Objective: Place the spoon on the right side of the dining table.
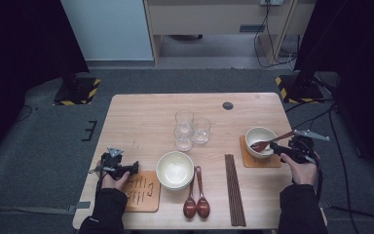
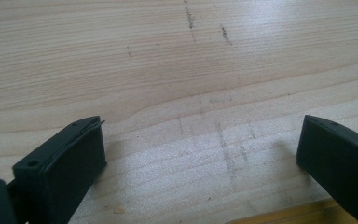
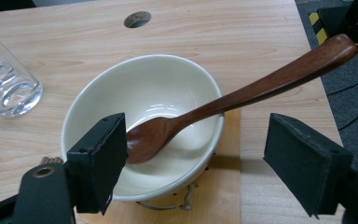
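Spoon: leaned in the bowl, handle over the rim, ready for use.
Right tool: jaws held wide, nothing gripped.
Left tool: spread wide over bare surface.

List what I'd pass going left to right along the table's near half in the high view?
Left gripper → slotted wooden coaster → stacked cream bowls → two dark wooden spoons → chopsticks → bowl holding a spoon → right gripper.

sleeves: black, long, reaching the wrists
left tool: black body, grey three-cornered plate on top, black cable trailing
right tool: black body, grey plate, black cable
jaws: blocky matt black pads, a screw hole in each
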Demonstrator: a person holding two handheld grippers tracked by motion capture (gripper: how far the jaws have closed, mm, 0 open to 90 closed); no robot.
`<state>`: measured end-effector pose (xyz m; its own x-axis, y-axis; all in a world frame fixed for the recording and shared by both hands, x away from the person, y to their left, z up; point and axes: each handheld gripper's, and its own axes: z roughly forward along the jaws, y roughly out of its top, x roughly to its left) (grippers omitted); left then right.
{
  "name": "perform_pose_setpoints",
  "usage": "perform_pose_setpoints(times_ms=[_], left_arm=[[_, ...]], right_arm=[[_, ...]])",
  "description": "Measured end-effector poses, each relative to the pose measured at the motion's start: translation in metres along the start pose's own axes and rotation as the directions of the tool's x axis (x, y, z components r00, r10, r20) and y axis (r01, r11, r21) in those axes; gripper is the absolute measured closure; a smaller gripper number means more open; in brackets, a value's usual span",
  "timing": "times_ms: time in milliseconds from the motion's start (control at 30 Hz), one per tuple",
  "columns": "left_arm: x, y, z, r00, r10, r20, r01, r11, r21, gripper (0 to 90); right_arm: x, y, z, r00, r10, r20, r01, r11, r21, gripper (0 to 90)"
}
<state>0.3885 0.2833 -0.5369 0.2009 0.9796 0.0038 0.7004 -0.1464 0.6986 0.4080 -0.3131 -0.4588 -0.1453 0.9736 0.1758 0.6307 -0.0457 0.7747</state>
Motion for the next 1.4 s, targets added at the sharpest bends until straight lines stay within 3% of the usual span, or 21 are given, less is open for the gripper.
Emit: perform_pose_setpoints(times_ms=[400, 667, 1400], left_arm=[[0.000, 0.000, 0.000, 1.0000, 0.000, 0.000, 0.000, 1.0000, 0.000, 0.0], [0.000, 0.000, 0.000, 1.0000, 0.000, 0.000, 0.000, 1.0000, 0.000, 0.0], [0.000, 0.000, 0.000, 1.0000, 0.000, 0.000, 0.000, 1.0000, 0.000, 0.0]], right_arm=[[0.012, 0.014, -0.007, 0.9996, -0.023, -0.017, 0.022, 0.999, -0.034, 21.6], [0.020, 0.026, -0.001, 0.9990, -0.038, -0.026, 0.036, 0.998, -0.053, 21.5], [0.013, 0.034, 0.032, 0.9978, -0.062, 0.026, 0.062, 0.998, 0.004, 20.0]])
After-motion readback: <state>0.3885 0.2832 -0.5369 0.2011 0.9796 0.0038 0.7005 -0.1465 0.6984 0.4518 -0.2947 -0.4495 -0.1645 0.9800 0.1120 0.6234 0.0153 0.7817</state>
